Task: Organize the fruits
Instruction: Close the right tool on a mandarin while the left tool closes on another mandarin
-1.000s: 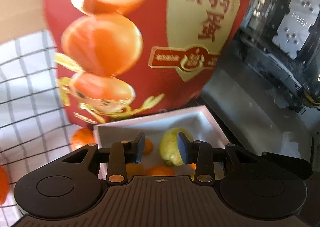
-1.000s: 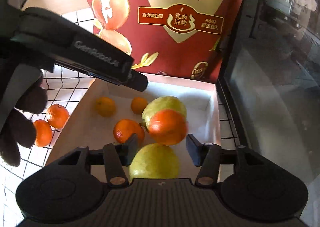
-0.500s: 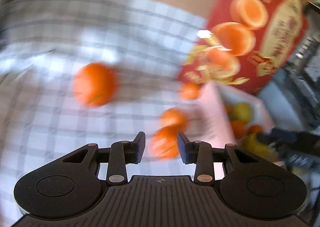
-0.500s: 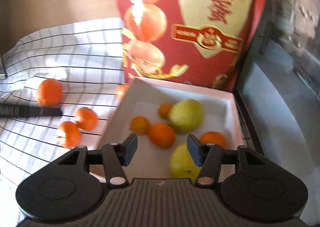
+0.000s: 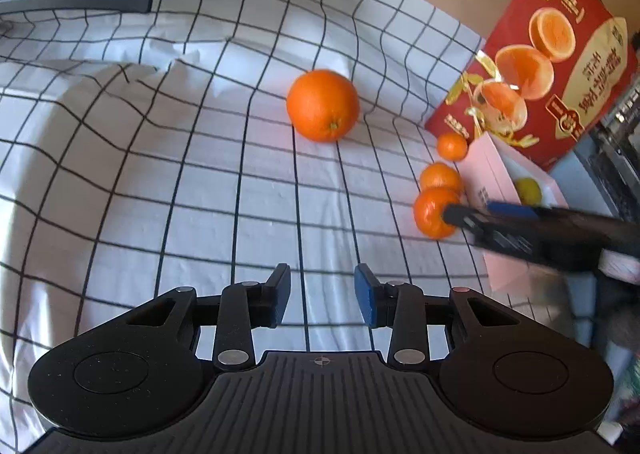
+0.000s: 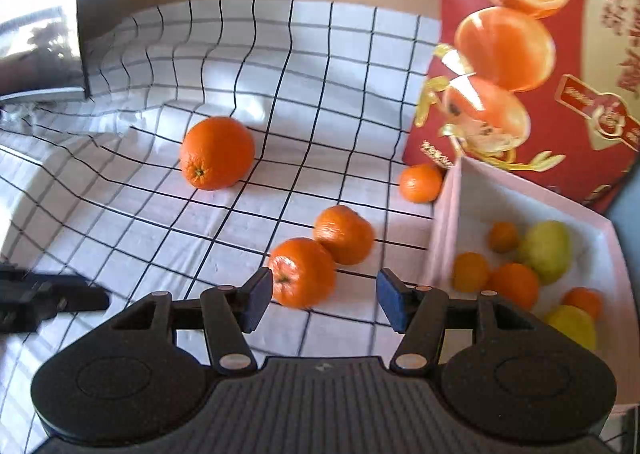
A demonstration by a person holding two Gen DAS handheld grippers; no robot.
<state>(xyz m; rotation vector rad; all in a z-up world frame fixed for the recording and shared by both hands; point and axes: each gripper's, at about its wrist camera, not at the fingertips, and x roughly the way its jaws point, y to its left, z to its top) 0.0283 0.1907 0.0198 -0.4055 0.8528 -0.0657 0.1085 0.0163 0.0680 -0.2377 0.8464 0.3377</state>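
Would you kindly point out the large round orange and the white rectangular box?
large round orange (image 6: 217,153): right wrist view, middle of its peel.
white rectangular box (image 6: 448,214): right wrist view, left wall.

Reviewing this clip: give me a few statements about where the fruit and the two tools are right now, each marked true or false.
1. One large orange lies on the checked cloth, apart from the other fruit. True.
2. The white box is empty. False: it holds small oranges and two yellow-green fruits.
3. The left tool grips a mandarin. False: nothing is between its fingers, only cloth beneath.
4. The right tool, its jaws opening, is lined up on the nearest mandarin. True.
5. Three mandarins lie on the cloth outside the box. True.
6. The red package lies flat on the cloth. False: it stands behind the box.
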